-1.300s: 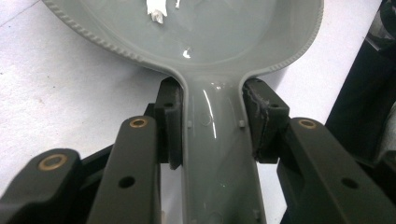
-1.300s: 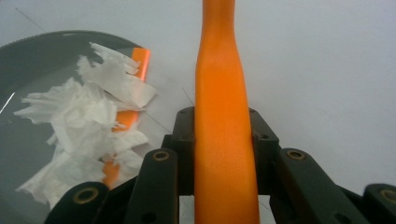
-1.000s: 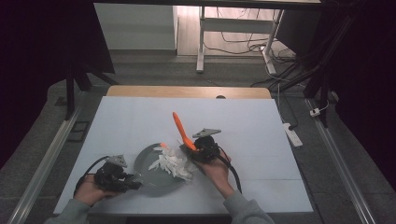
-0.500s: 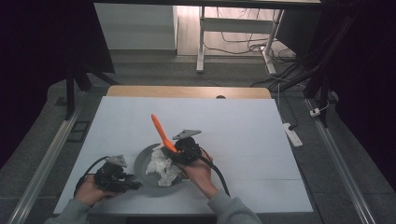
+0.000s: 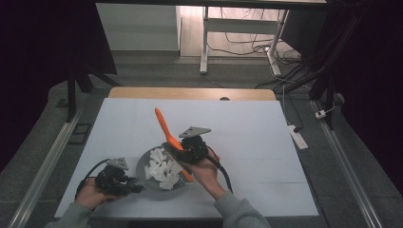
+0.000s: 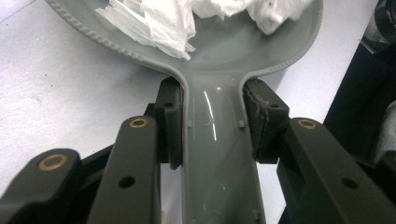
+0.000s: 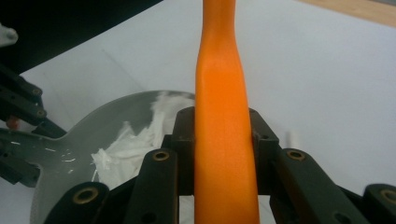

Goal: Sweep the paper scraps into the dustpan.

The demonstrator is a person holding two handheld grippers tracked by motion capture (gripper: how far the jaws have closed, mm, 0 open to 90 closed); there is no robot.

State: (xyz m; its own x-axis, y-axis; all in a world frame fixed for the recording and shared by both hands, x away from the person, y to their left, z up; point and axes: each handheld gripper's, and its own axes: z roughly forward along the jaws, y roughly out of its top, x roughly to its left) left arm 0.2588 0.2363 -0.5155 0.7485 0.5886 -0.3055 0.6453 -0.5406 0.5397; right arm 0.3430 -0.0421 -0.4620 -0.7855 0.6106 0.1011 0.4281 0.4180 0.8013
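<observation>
A grey dish (image 5: 142, 176) with a beaded rim sits on the white table (image 5: 247, 137) near the person's edge, left of centre, heaped with torn white paper scraps (image 5: 161, 168) that fill most of its bowl. The left gripper (image 5: 124, 184), at the dish's near-left side, has its jaws closed on the flat grey handle (image 6: 217, 154), one pad pressed to each edge of it; in the left gripper view the handle runs straight up between the jaws into the bowl, where the paper lies heaped at the far side. The right gripper (image 5: 183, 151), just right of the dish, has its jaws clamped tight around an orange spatula (image 5: 166, 133), gripping it on both sides partway along its length. The spatula is tilted, its long axis running from near right to far left: the upper end points up and away over the table, the lower end dips down at the dish's right rim beside the scraps.
</observation>
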